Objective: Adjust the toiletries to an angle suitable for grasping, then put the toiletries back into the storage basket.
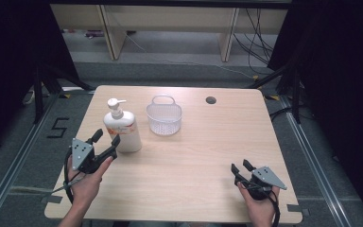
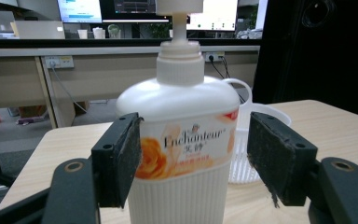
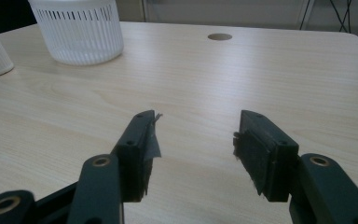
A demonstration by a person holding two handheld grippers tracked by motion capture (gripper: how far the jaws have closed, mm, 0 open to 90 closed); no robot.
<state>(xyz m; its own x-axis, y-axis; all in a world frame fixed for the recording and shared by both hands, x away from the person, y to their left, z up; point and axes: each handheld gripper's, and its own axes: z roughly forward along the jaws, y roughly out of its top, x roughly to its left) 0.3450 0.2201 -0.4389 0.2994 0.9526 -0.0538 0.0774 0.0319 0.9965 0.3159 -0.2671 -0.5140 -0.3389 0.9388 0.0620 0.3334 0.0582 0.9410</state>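
Your left gripper (image 1: 108,138) stands spread around the white plastic pump bottle with the orange flower label (image 2: 182,154), at ten o'clock on the pale wood table (image 1: 194,161). Likely heavy and slick: clamp the ribbed lower body. White slotted plastic basket (image 1: 164,117) at twelve. Your right gripper (image 3: 193,149) is released, empty.

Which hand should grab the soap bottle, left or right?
Left, probably. The left gripper is open with the soap bottle already between its jaws. The right gripper sits open over bare table, far away.

Wooden table (image 1: 184,161): pump bottle (image 1: 121,126), white basket (image 1: 164,116) upright.
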